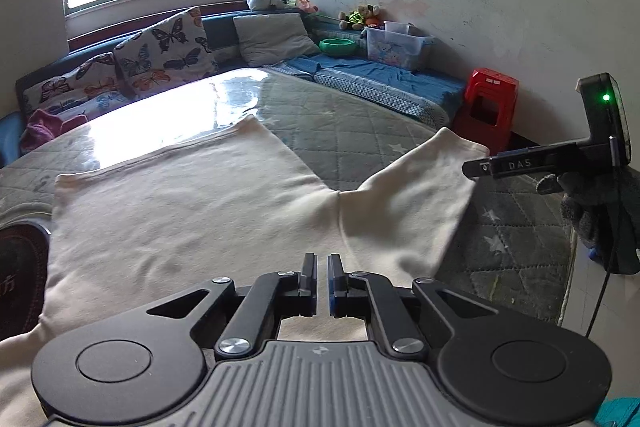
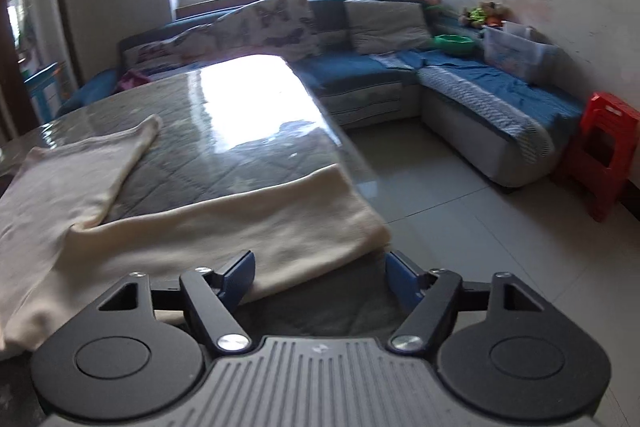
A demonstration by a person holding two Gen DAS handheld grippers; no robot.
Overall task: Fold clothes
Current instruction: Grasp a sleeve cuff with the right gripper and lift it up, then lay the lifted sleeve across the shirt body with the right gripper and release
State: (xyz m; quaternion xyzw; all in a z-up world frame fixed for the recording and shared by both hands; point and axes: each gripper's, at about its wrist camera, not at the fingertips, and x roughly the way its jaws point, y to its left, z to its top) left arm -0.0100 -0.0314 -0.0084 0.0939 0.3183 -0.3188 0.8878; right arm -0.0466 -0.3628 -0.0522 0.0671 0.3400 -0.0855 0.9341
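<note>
2 legs of a cream pair of pants (image 1: pixel 180 211) lie spread in a V on the table (image 1: pixel 360 131), so folding looks barely begun: garment flat and smoothed, no fold visible yet. Judging by that, nearly all is left, probably 1 leg over the other first, then halving lengthwise.

Left gripper (image 1: pixel 322 275) hangs over the crotch/waist area, jaws nearly together w/ a thin gap; cloth doesn't seem pinched, so I'd call it clenched on nothing. Right gripper (image 2: pixel 320 275) is spread wide, released, just beside the hem end of the right leg near the table edge; its left finger sits at the cloth's edge, contact unclear.

Fabric looks soft, matte, thick-ish knit w/ slight fuzz, faint wrinkles, rounded hem corners. Table has a quilted grey-green cover w/ star print under a glossy clear sheet, strong window glare. Slick surface may let cloth slide.
</note>
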